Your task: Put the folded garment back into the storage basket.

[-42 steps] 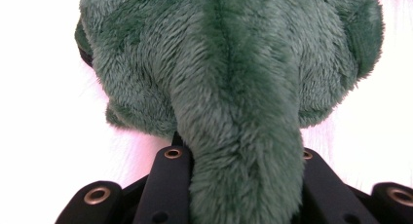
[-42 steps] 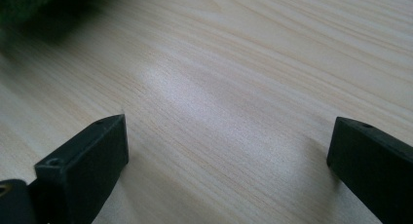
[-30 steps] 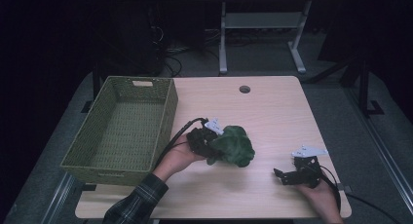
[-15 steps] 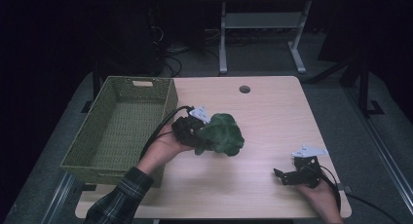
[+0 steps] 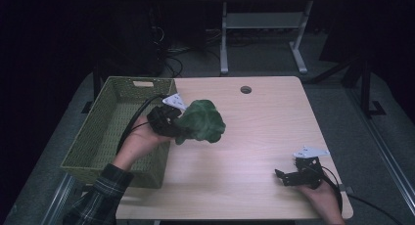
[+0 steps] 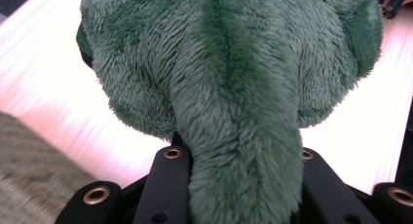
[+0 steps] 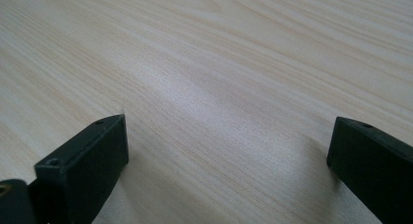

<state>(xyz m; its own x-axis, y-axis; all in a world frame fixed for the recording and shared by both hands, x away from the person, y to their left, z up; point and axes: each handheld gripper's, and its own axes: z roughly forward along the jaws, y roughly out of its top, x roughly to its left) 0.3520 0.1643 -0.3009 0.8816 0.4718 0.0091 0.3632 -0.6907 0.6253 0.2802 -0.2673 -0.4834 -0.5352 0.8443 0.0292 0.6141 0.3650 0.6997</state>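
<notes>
Green plush toy (image 5: 200, 121) hangs above the surface (image 5: 254, 137), clamped in your left gripper (image 5: 169, 121) fingers, with the wicker basket (image 5: 105, 132) just to its left; your right gripper (image 5: 293, 176) rests wide and empty.

No text, label, brand, number or sign can be read in any of the views; nothing legible is carried by any surface seen.

A dim lab or office workroom: a pale wooden desk (image 5: 264, 132) with a cable hole (image 5: 245, 89), grey carpet (image 5: 352, 127), tangled cables (image 5: 171, 56) and a metal-legged bench (image 5: 259, 24) behind.
</notes>
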